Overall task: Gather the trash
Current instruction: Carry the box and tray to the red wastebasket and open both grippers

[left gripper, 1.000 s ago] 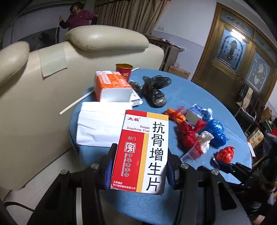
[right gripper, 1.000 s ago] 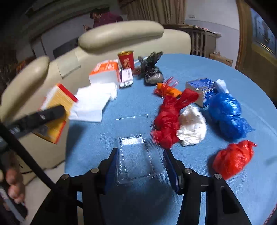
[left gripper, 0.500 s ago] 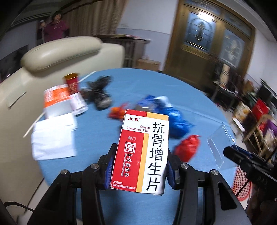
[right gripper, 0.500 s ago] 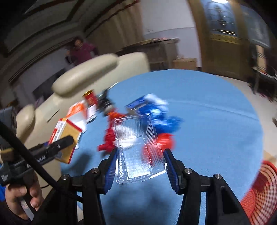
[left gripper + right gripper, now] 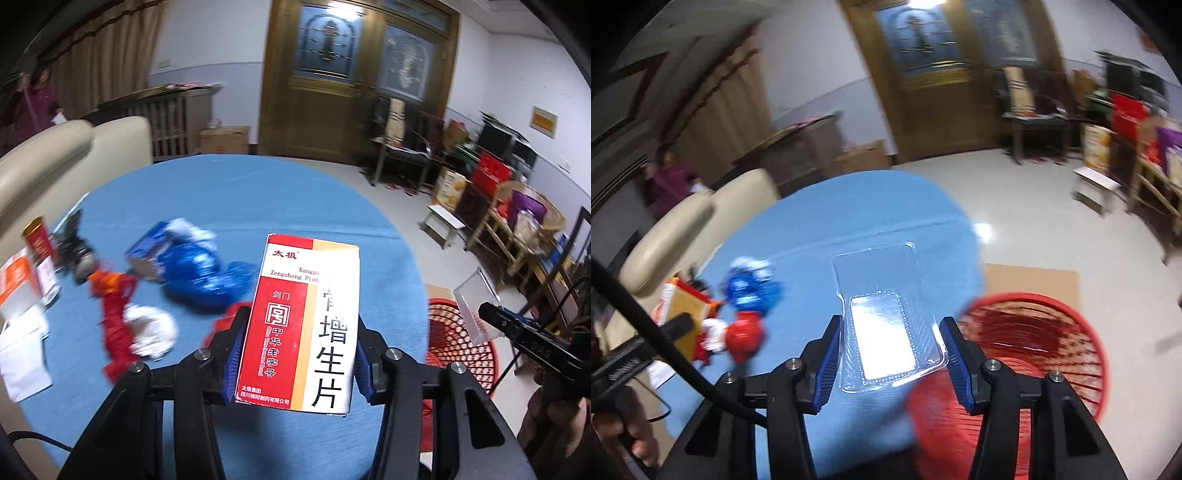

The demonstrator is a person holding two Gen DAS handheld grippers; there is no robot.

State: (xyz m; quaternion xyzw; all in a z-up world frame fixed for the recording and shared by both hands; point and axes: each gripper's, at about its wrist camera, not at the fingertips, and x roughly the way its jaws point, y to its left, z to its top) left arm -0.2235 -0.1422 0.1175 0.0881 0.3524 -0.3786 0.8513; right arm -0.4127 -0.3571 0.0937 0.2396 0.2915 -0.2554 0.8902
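Observation:
My left gripper (image 5: 295, 354) is shut on a red, orange and white medicine box (image 5: 301, 321), held upright above the blue round table (image 5: 258, 199). My right gripper (image 5: 891, 350) is shut on a clear plastic tray (image 5: 886, 317), held over the table's right edge beside a red mesh basket (image 5: 1034, 354) on the floor. In the left wrist view the basket (image 5: 458, 350) sits at the right, with the right gripper and clear tray (image 5: 476, 310) above it. Blue (image 5: 199, 273), red (image 5: 118, 325) and white (image 5: 151, 332) bags lie on the table.
A red cup (image 5: 37, 240), a black bag (image 5: 74, 247), an orange box (image 5: 16, 284) and white paper (image 5: 18, 354) lie at the table's left. A beige sofa (image 5: 55, 158) stands behind. Cardboard (image 5: 1030, 280) lies on the floor by the basket. Chairs and shelves stand at the right.
Both grippers have swung right with their loads, from the left side of the table toward its right edge. The red basket has come into view under the right gripper.

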